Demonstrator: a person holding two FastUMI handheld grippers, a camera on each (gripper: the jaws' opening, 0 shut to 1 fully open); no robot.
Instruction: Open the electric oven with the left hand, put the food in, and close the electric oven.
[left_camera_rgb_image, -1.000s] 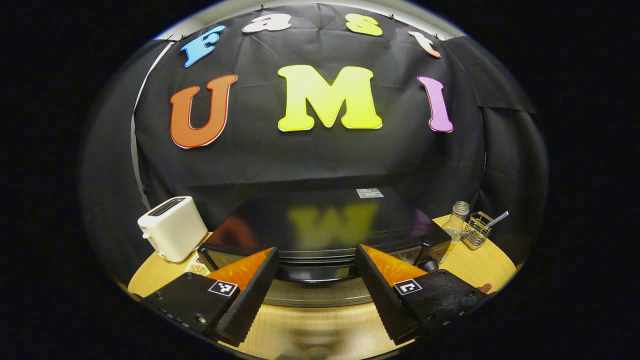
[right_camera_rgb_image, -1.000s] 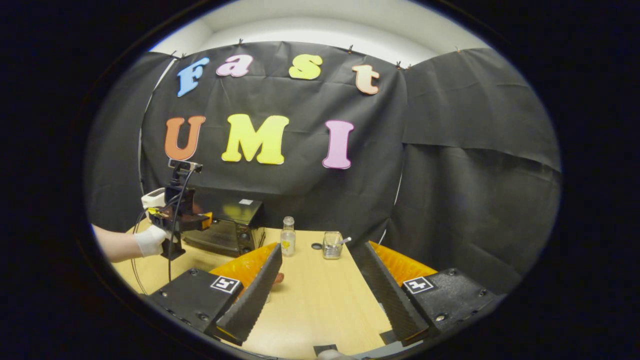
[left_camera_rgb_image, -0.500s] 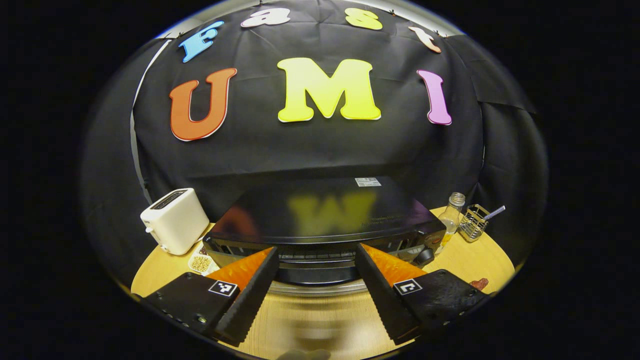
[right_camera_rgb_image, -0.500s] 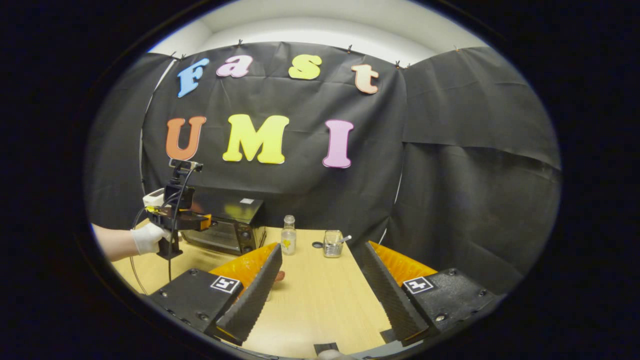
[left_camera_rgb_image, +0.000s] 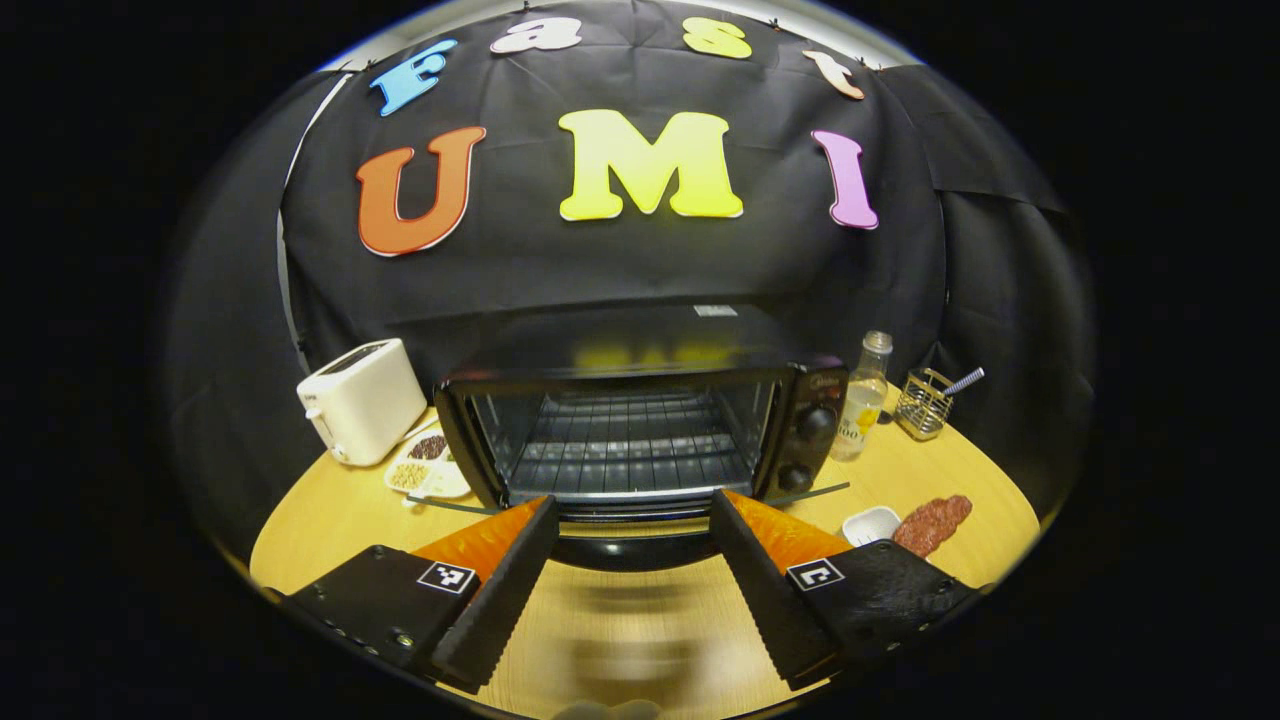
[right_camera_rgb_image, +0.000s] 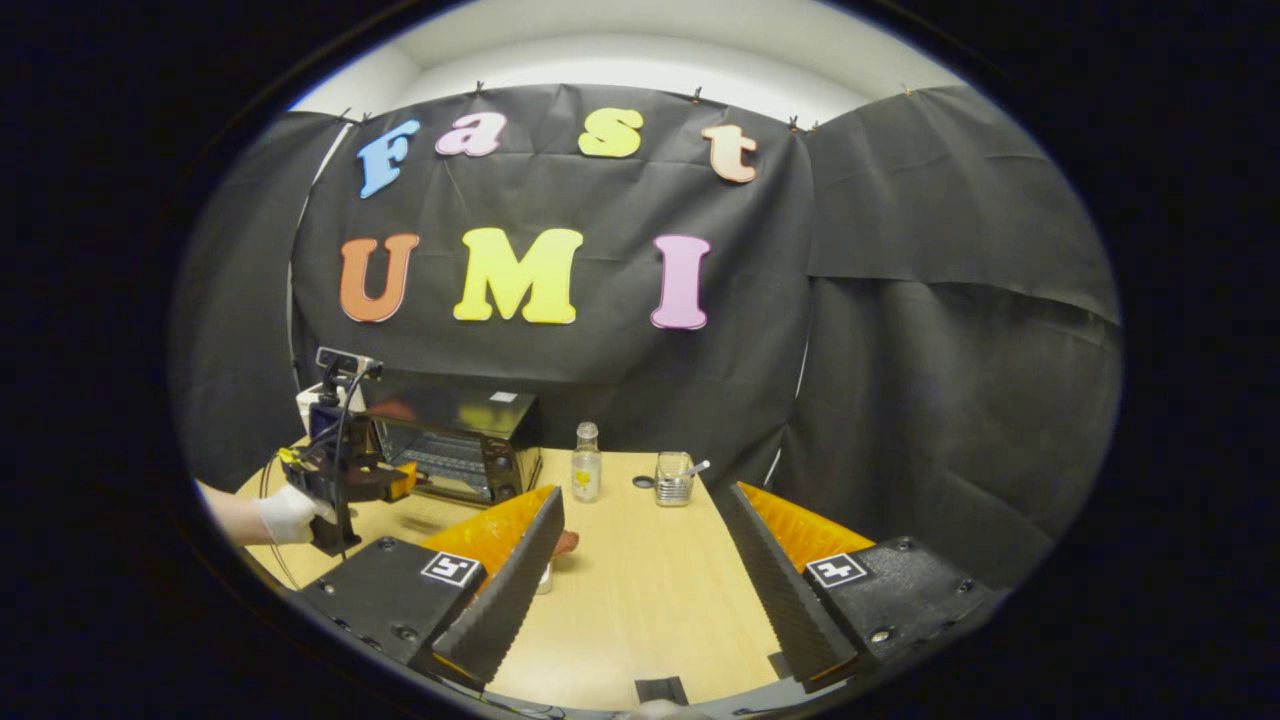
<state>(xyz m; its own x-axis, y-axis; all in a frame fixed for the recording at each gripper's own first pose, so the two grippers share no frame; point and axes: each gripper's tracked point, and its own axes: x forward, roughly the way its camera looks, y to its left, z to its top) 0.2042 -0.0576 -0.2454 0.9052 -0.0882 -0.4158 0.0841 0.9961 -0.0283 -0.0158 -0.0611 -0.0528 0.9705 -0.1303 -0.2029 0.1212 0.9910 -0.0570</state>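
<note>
So the electric oven (left_camera_rgb_image: 640, 420) sat in the middle of the round wooden table (left_camera_rgb_image: 320, 520), door dropped all the way down, and you could see one wire rack (left_camera_rgb_image: 630, 445) inside plus two black knobs (left_camera_rgb_image: 815, 445) stacked on its right panel. The left gripper (left_camera_rgb_image: 632, 545) was right in front of the open door with its fingers spread wide, nothing between them; the door's handle (left_camera_rgb_image: 630, 548) showed in the gap, but I couldn't tell if the fingers touched it. The food, one reddish sausage-looking piece (left_camera_rgb_image: 932, 523), lay on the table off to the oven's right, just beside one small white dish (left_camera_rgb_image: 870, 522). Further back on that side stood one glass bottle (left_camera_rgb_image: 862, 400) and one wire holder (left_camera_rgb_image: 922, 403) with something sticking out of it. Left of the oven was one white toaster (left_camera_rgb_image: 362, 400) and a white tray (left_camera_rgb_image: 425, 465) with a couple of piles of seeds or beans. In the right gripper view, the right gripper (right_camera_rgb_image: 640, 570) hung well apart from the oven, over bare table, jaws wide and empty, and a gloved hand (right_camera_rgb_image: 285, 513) held the left gripper by the oven door.
</note>
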